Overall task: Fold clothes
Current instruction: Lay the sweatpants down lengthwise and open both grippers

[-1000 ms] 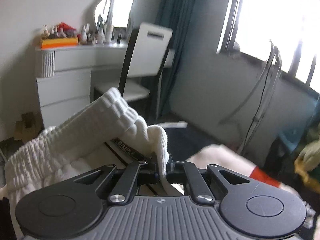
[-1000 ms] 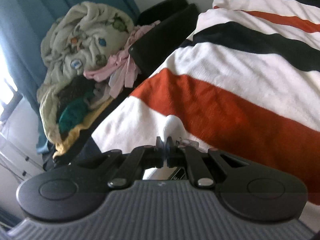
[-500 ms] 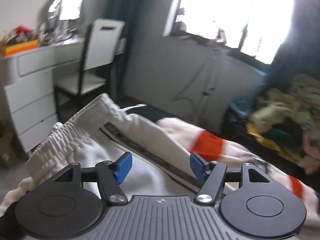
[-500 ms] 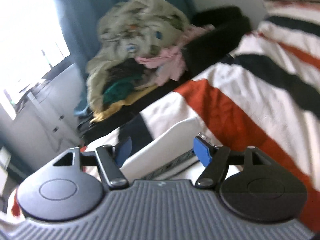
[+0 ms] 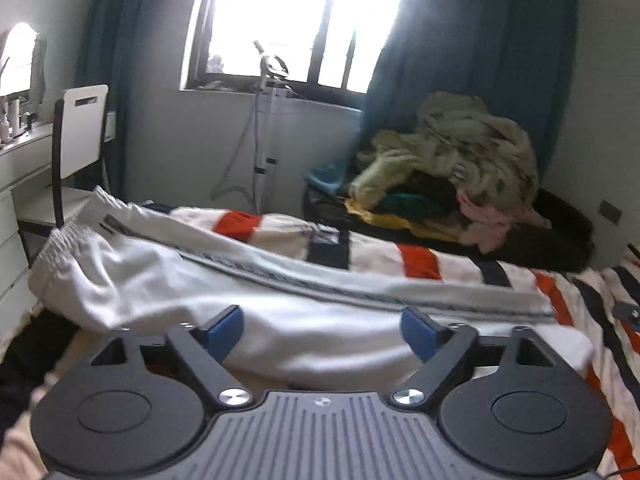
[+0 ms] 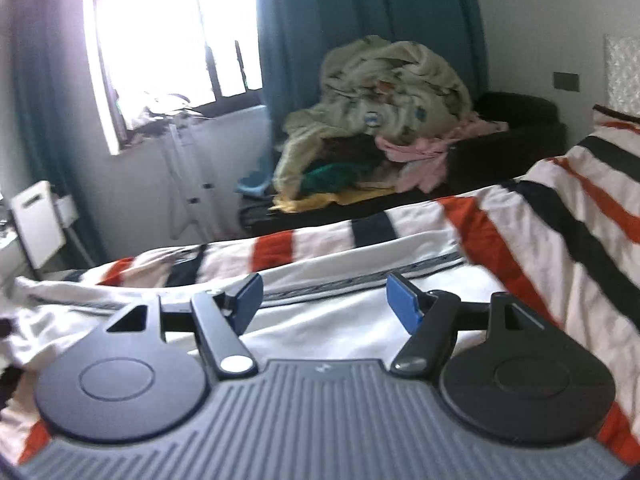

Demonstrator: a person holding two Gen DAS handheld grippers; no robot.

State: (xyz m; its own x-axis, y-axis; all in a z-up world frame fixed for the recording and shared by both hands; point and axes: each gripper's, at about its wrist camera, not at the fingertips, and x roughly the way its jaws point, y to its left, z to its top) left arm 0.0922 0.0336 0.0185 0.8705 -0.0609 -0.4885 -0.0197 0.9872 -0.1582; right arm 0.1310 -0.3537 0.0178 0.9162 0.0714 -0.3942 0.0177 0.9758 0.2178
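A pair of white sweatpants (image 5: 224, 300) lies stretched lengthwise across a bed covered by a striped blanket (image 5: 416, 262) in white, orange-red and black. The elastic ribbed waistband (image 5: 60, 240) sits at the left end, near the bed's edge. A dark band of lettering runs down the side of the leg; the writing is too blurred to read.

The left hand-held gripper (image 5: 322, 328) hovers just above the pants. Its blue-padded jaws have just been opening and stand wide apart, with nothing pressed between them. The right hand-held gripper (image 6: 324, 300) also hovers over the white fabric, its jaws apart and gripping nothing.

Beyond the bed, a dark sofa (image 6: 520, 120) carries a heap of clothes (image 6: 384, 92): a pale green patterned blanket on top, with pink, green and yellow items beneath. Teal curtains (image 5: 472, 60) frame a bright window (image 5: 296, 20). At far left stand a white chair (image 5: 80, 128) and a white dresser (image 5: 12, 184) with a mirror above.
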